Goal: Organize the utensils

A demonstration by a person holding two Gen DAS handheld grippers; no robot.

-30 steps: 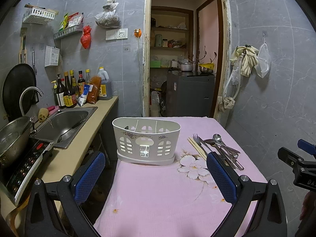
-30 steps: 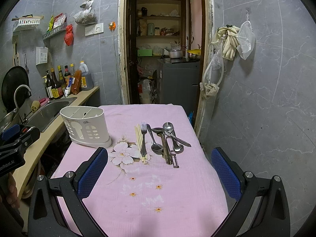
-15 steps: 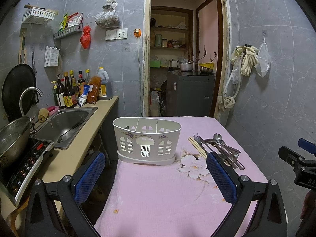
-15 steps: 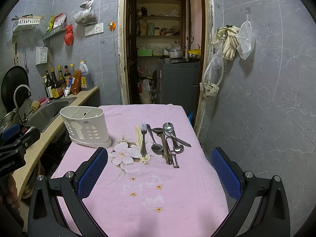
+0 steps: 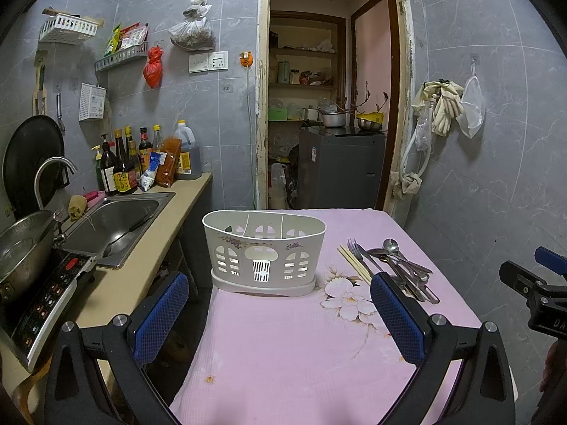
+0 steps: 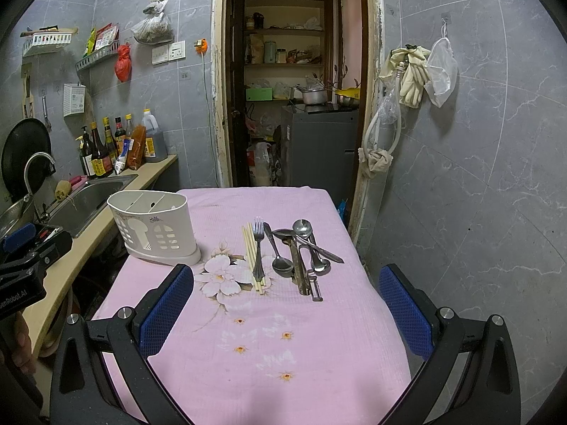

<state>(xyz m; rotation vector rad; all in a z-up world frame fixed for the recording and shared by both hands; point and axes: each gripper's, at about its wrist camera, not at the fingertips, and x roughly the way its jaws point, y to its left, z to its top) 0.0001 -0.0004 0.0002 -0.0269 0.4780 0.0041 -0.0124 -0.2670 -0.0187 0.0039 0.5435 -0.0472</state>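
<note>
A white plastic utensil holder [image 5: 264, 251] [image 6: 154, 228] with three compartments stands empty on the pink tablecloth [image 5: 294, 347] [image 6: 283, 318]. To its right lies a loose group of utensils [image 6: 287, 251] [image 5: 389, 265]: wooden chopsticks [image 6: 251, 258], a fork [image 6: 258, 248], a knife, spoons [image 6: 281, 264] and a peeler [image 6: 315, 288]. My left gripper [image 5: 280, 311] is open and empty, in front of the holder. My right gripper [image 6: 287, 304] is open and empty, in front of the utensils.
A counter [image 5: 141, 248] with a sink [image 5: 113, 219], bottles [image 5: 124, 170], a pot and an induction cooker [image 5: 46, 294] runs along the table's left. A tiled wall [image 6: 478, 177] is close on the right. A doorway [image 6: 294, 88] lies beyond the table.
</note>
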